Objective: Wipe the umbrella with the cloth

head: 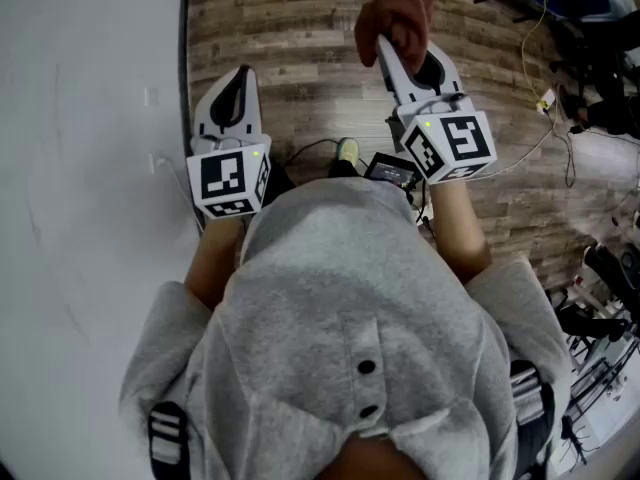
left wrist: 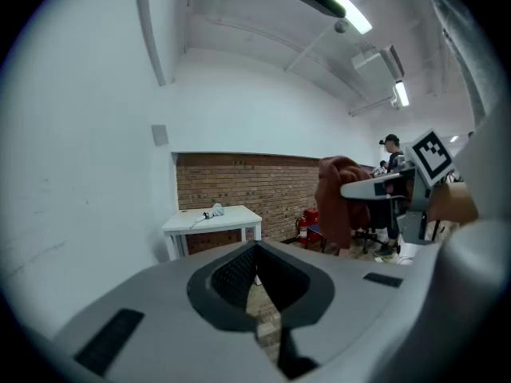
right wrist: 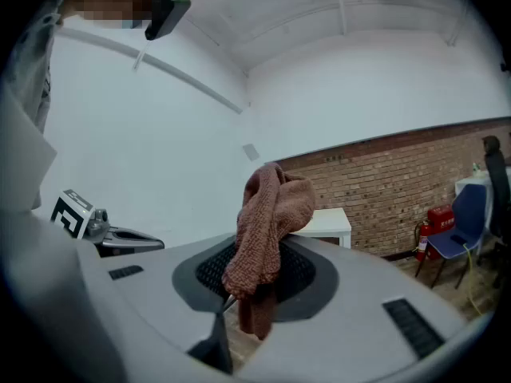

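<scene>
Brick-walled room, white table [left wrist: 233,221] far off carrying umbrella [left wrist: 212,211]. Left hand-held gripper [left wrist: 257,250] jaws together, empty. Right hand-held gripper [right wrist: 263,252] clamped on brown cloth [right wrist: 270,206].

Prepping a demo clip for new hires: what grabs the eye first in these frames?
The reddish-brown cloth stands out, bunched in the shut right gripper above the wood-plank floor. Beside it, the left gripper is shut and empty. Farther off, a white table stands against the brick wall with a small pale bundle on it, possibly the folded umbrella.
</scene>
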`<state>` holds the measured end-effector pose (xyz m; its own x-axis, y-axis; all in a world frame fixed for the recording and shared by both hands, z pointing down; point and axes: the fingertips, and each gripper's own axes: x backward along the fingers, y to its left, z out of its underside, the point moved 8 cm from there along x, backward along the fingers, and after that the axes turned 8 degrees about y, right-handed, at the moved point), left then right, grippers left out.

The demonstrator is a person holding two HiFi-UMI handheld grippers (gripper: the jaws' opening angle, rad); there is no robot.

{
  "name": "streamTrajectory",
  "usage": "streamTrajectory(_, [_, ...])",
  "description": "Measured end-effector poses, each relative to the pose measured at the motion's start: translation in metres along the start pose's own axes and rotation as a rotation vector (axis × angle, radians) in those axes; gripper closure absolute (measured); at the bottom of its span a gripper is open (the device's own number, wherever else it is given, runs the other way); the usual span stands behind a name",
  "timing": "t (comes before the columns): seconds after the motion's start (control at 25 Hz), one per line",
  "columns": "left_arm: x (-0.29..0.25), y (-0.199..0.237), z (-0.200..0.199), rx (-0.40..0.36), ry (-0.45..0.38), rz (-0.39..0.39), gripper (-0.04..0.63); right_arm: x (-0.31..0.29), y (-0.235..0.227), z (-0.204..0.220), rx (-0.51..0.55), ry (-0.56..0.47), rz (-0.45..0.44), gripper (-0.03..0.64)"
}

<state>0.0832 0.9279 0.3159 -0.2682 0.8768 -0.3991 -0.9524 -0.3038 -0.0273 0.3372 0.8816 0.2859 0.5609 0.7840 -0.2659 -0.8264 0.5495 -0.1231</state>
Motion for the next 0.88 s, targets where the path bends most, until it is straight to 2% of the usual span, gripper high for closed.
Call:
streamTrajectory(0.12, [-0.003,-0.042,-0.017,0.049,-0.034,-0.037,0.58,0.031,-0.039,-0.003,0.013,-0.016,0.004,0.518])
streamTrajectory(0.28, [-0.005,-0.063,-0.03,0.046,-0.057,-0.043,0.58,0.046,-0.06,0.004,0.02,-0.014,0.012,0.518])
streamTrajectory(0.4, [-0.014,-0.062,-0.035,0.049,-0.063,-0.037,0.58,0.038,-0.065,0.0,0.013,-0.013,0.007,0.518])
streamTrajectory(0.56, [-0.028,-0.06,-0.034,0.053,-0.064,-0.026,0.58,0.029,-0.076,0.0,-0.046,-0.035,0.022,0.517])
streamTrajectory(0.88, [-0.091,-0.012,-0.056,0.061,-0.057,-0.001,0.58,-0.043,-0.093,-0.023,-0.048,-0.034,0.043,0.517])
